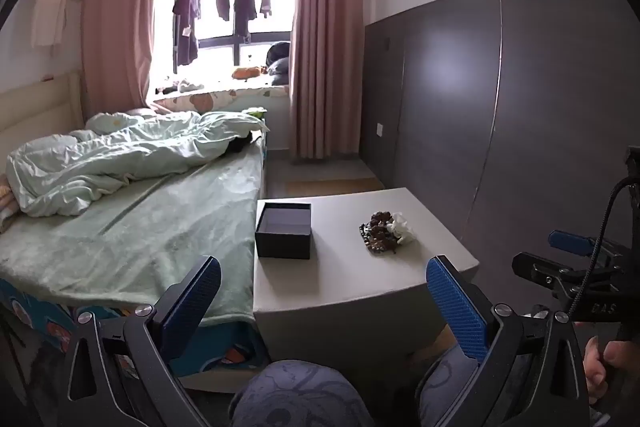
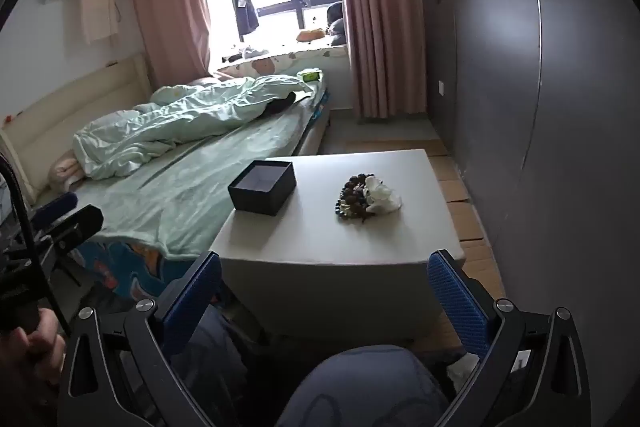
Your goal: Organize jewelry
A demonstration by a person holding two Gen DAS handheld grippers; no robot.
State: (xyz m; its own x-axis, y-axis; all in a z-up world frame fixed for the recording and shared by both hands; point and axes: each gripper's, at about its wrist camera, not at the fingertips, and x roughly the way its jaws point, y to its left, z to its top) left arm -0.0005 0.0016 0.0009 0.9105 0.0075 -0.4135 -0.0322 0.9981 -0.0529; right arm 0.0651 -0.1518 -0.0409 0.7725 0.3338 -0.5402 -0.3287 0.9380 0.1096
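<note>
The beads [image 1: 379,231] lie in a pile on the counter [image 1: 344,267], apart from the open box [image 1: 284,230]. Both the left hand-held gripper [image 1: 324,303] and right hand-held gripper [image 2: 325,297] are spread wide, holding nothing.

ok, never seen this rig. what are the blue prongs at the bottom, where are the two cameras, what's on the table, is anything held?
No robot here: a person holds a two-finger gripper in each hand, and a fisheye camera on each looks forward along its fingers. The blue ribbed prongs are those fingers. One picture comes from the left gripper, the other from the right gripper; each also catches the other gripper at its edge.

Both are open and hold nothing, short of the pale grey low table. On it stand an open, dark, lidless square box, which looks empty, and apart from it, to its right, a heap of dark beaded jewelry touching a crumpled white piece I cannot identify.
</note>
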